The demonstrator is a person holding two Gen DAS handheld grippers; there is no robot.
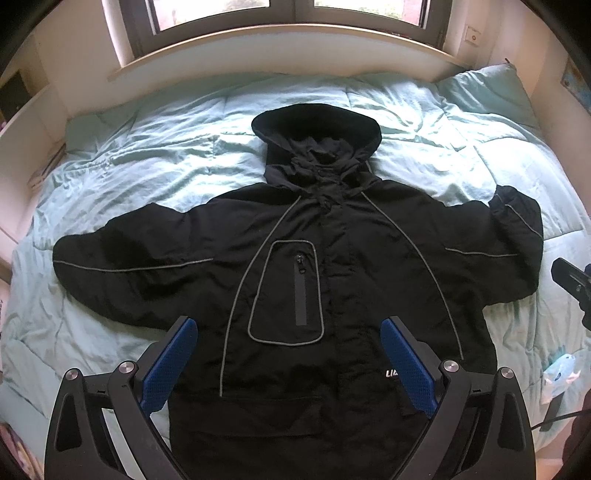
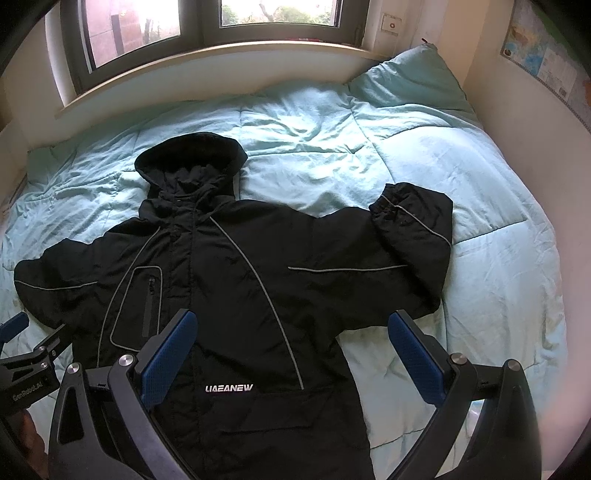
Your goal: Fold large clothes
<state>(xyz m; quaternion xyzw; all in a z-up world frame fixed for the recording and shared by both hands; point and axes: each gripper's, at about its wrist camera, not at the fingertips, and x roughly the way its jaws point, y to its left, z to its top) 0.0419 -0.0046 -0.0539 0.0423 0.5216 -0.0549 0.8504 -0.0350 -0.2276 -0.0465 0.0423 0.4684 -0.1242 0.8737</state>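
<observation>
Bed [image 1: 155,158]: covered by a pale teal quilt, puffy and creased, stitched in broad panels; bare quilt is seen on all sides of the jacket, widest beyond the folded sleeve.
Window [image 2: 203,26]: dark-framed, set above a curved pale sill, beyond the hood end of the jacket.
Jacket [image 1: 332,258]: black, matte, lightly crinkled woven shell, laid flat and face up at the middle of the bed; grey piping is traced in curves over chest and sleeves.
Jacket axis: the long axis is run from hem, nearest the cameras, to hood, pointed at the window.
Sleeves: both are spread sideways; one sleeve [image 2: 410,225] is doubled back, its gathered cuff turned toward the hood.
Pillow [image 2: 410,77]: teal, soft, propped in the corner past the folded sleeve.
Left gripper [image 1: 290,363]: fingers spread wide, blue textured pads, held above the jacket hem, nothing pinched.
Right gripper [image 2: 291,363]: fingers spread wide above the jacket's lower side, nothing pinched.
Chest pocket [image 1: 288,291]: piped outline, rounded corners, vertical zip.
Logo [image 2: 229,388]: white lettering near the hem.
</observation>
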